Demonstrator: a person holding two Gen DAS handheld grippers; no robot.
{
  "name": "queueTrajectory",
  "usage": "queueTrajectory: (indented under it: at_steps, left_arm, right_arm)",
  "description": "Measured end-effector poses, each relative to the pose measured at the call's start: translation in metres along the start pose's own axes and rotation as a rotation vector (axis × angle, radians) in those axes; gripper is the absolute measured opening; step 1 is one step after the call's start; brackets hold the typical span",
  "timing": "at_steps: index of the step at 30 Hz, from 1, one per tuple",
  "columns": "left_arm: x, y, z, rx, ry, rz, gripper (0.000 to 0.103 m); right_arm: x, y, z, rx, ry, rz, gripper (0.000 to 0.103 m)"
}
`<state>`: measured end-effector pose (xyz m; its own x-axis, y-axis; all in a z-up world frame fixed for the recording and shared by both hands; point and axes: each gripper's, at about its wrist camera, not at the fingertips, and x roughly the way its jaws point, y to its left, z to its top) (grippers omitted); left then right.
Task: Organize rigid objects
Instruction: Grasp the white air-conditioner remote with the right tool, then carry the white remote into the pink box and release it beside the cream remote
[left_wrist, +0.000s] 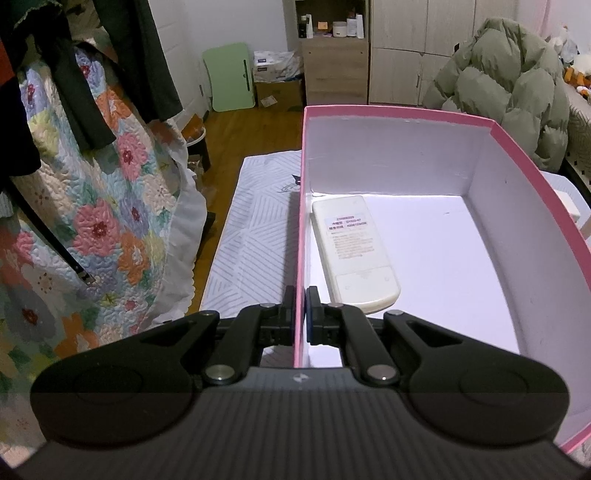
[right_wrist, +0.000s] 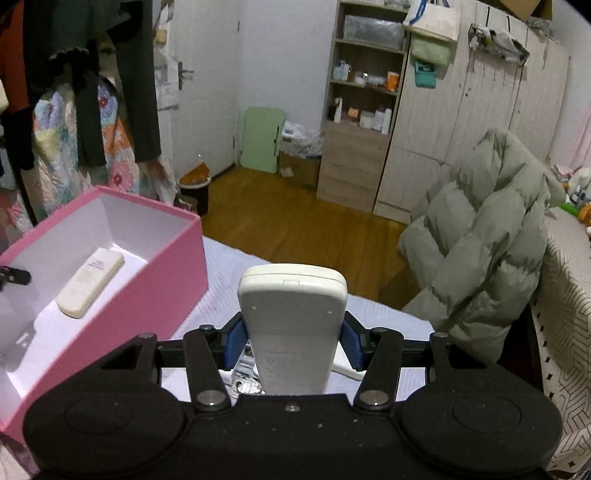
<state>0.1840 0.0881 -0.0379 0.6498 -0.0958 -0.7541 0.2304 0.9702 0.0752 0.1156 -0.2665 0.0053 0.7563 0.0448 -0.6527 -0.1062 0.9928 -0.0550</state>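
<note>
A pink box (left_wrist: 517, 155) with a white inside stands on the table; it also shows at the left of the right wrist view (right_wrist: 173, 266). A white remote (left_wrist: 354, 254) lies face down inside it along the left wall, also seen in the right wrist view (right_wrist: 90, 282). My left gripper (left_wrist: 301, 317) is shut on the box's left wall. My right gripper (right_wrist: 291, 338) is shut on a second white remote (right_wrist: 291, 314), held back side up above the table, to the right of the box.
The table has a white striped cloth (left_wrist: 255, 240). A grey-green puffer jacket (right_wrist: 480, 240) hangs over a chair at the right. A flowered quilt (left_wrist: 92, 221) hangs at the left. Wooden floor, a bin (right_wrist: 194, 190) and shelves lie beyond. Small clear items (right_wrist: 243, 373) lie under the held remote.
</note>
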Motion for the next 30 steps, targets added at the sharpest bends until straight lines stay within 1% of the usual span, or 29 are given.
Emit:
queueTrajectory:
  at_steps: [7, 11, 14, 16, 23, 27, 30]
  left_arm:
    - [0.000, 0.002, 0.002, 0.011, 0.001, 0.005, 0.004]
    - [0.000, 0.002, 0.002, 0.017, 0.001, 0.006, 0.004]
    - [0.000, 0.002, 0.002, 0.015, 0.001, 0.006, 0.004]
    - [0.001, -0.001, 0.002, 0.027, 0.006, 0.009, 0.004]
    - [0.003, 0.000, 0.002, 0.025, 0.006, -0.006, 0.004]
    - [0.002, 0.004, 0.001, 0.008, 0.001, -0.021, 0.004]
    - [0.002, 0.005, 0.001, 0.003, -0.002, -0.027, 0.004]
  right_arm:
    - [-0.027, 0.006, 0.016, -0.001, -0.050, 0.061, 0.058]
    - [-0.049, 0.009, 0.030, 0.027, -0.115, 0.215, 0.058]
    - [-0.060, 0.020, 0.046, 0.016, -0.143, 0.284, 0.058]
    - [-0.061, 0.031, 0.058, -0.006, -0.145, 0.323, 0.058]
    - [-0.033, 0.066, 0.082, -0.018, -0.091, 0.435, 0.058]
    - [0.005, 0.090, 0.086, 0.023, -0.013, 0.528, 0.058]
    - [0.034, 0.108, 0.078, 0.070, 0.031, 0.536, 0.058]
